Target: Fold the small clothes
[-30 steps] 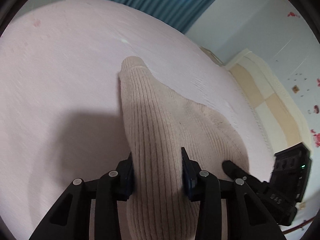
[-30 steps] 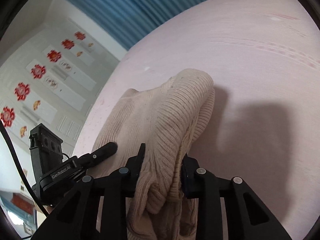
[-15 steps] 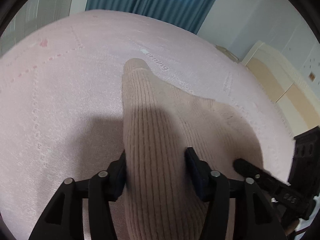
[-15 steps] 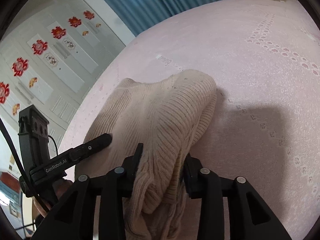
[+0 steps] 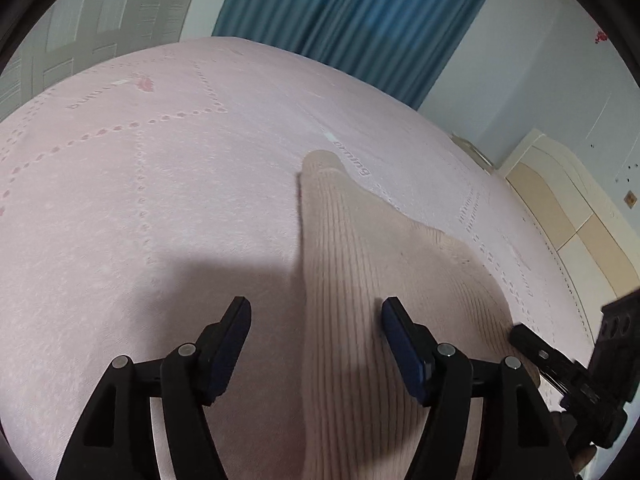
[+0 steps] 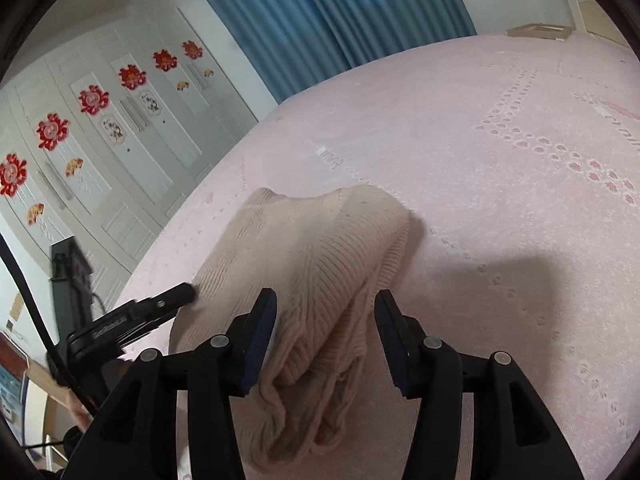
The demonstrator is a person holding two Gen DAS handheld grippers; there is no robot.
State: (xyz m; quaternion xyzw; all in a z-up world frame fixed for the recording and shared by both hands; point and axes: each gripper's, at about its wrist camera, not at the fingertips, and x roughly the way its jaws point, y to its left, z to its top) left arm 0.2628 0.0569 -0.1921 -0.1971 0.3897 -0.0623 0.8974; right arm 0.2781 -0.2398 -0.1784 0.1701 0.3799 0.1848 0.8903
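Note:
A beige ribbed knit sweater (image 5: 360,288) lies folded on the pink bedspread (image 5: 140,200). My left gripper (image 5: 316,320) is open, its jaws wide apart over the sweater's left edge, with the cloth running between them. In the right wrist view the sweater (image 6: 312,248) lies bunched, with its near end crumpled. My right gripper (image 6: 324,312) is open, its jaws standing either side of that near end. The other gripper shows at the left (image 6: 132,316) beside the sweater, and the right one shows at the right edge of the left wrist view (image 5: 560,364).
The pink bedspread (image 6: 520,160) spreads far and right of the sweater. Blue curtains (image 5: 360,12) hang behind the bed. White wardrobe doors with red flower decals (image 6: 92,100) stand to the left. A cream headboard (image 5: 580,208) is at the right.
Both grippers have opened and let go of the sweater, which now rests on the bed. Both have drawn back a little from it.

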